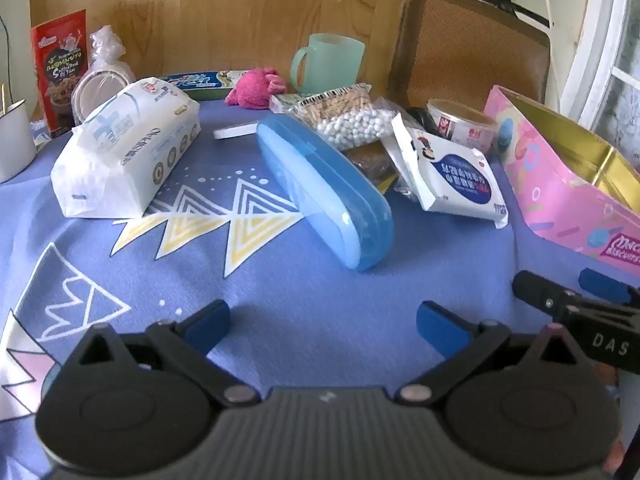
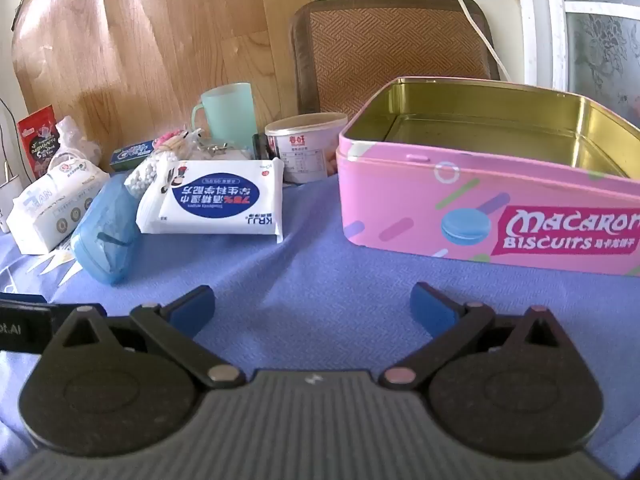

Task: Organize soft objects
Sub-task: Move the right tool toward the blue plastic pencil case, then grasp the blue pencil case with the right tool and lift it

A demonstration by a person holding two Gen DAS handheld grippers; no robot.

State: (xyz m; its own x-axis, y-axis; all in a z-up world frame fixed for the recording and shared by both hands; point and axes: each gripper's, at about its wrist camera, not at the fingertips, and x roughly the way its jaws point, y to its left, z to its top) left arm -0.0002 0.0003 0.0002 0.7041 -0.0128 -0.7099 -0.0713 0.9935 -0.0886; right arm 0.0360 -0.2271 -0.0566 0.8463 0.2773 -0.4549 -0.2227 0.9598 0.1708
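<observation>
Left wrist view, left to right: tissue pack [image 1: 124, 152], blue case [image 1: 324, 192], wipes pack [image 1: 452, 176], empty pink tin [image 1: 568, 196]. Left gripper [image 1: 323, 326] and right gripper [image 2: 312, 308] both gape, holding nothing. Best pinch a soft pack mid-body, gently, then lower it flat into the tin.

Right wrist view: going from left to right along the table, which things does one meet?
White soft tissue pack → translucent blue plastic case → white wet-wipes packet with blue label → small round paper tub → open pink macaron biscuit tin.
</observation>
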